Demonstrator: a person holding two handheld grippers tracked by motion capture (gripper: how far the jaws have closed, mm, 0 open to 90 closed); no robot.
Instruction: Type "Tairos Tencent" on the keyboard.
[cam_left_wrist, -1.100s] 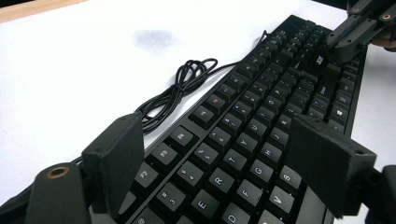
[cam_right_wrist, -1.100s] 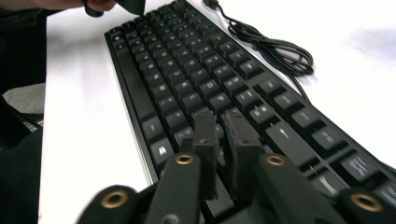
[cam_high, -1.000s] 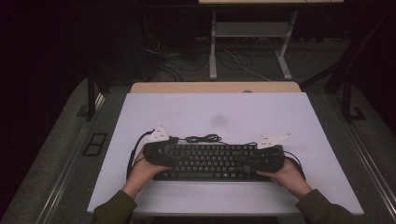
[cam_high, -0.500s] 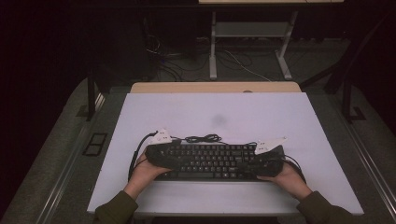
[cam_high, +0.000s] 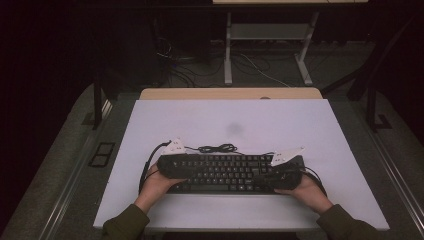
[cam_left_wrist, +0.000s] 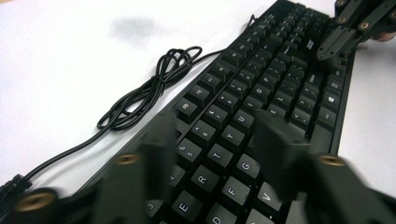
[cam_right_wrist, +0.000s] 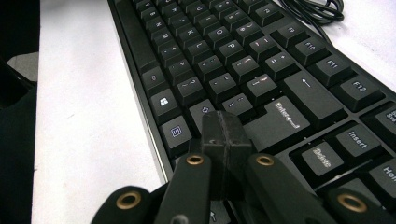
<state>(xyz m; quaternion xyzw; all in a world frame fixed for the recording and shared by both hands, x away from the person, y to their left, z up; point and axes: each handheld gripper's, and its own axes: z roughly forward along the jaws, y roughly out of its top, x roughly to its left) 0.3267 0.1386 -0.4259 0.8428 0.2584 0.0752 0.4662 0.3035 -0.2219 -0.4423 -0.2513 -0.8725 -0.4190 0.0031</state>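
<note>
Black keyboard (cam_high: 230, 172) lying crosswise between both grippers, long axis running straight from one to the other. Left gripper (cam_left_wrist: 219, 140) spread wide over the T/G keys; right gripper (cam_right_wrist: 224, 140) pinched closed, empty, hovering by Enter. Cord (cam_left_wrist: 149, 91) bunched beyond.

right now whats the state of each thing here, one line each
keyboard: flat on the white table, keys up
keyboard cable: loosely bundled behind it, plugged into nothing visible
left gripper: jaws open over the letter keys
right gripper: jaws shut, tips by the enter key
</note>
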